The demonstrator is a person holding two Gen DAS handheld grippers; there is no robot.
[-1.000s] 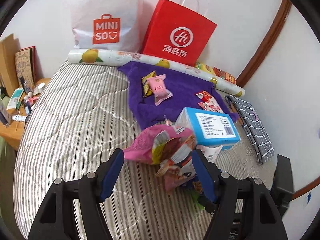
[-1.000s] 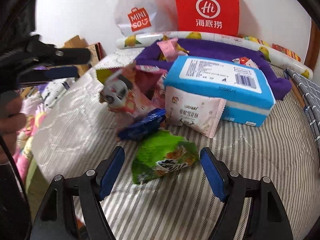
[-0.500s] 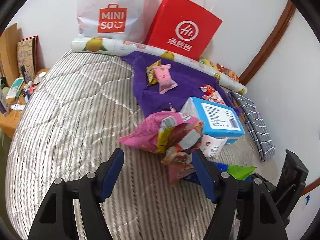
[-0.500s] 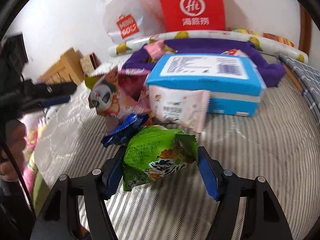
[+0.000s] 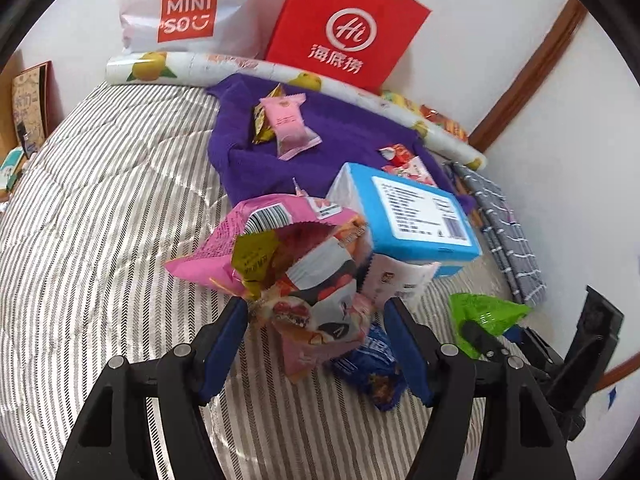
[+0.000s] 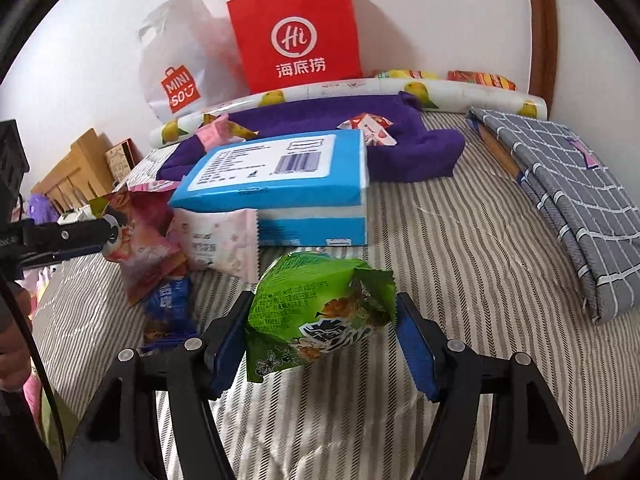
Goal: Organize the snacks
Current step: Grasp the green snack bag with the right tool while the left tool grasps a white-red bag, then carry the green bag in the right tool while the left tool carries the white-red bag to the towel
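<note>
Two grippers are working over the striped bed (image 5: 100,216), and we are reading the changes from the biggest thing down to the smallest. Against the wall, the red bag (image 5: 344,28) and the white bag (image 5: 184,8) are standing upright behind the purple cloth (image 5: 332,144), which is carrying a few small sweets; none of these is shifting place. Nearer to us, the blue box (image 6: 280,176) is lying flat with a pale pink packet (image 6: 224,240) leaning against its front.

Compared with a second ago, the left gripper (image 5: 316,344) is now sitting lower and closer to the heap, its jaws standing moderately wide on either side of the panda-print bag (image 5: 320,300). The bag's lower end is lying between the pads, one pad is just touching it, and we are not yet seeing a squeeze.

A second ago the green packet (image 6: 320,312) was lying loose on the bed between wide jaws. Now the right gripper (image 6: 324,340) is clamping it, the foil is crumpling between the pads, and the packet looks to be lifting clear of the bed. In the left view it is hanging off to the right of the heap.

We are judging one snack picked and ready for carrying to the cloth, and a second about to be grasped.
</note>
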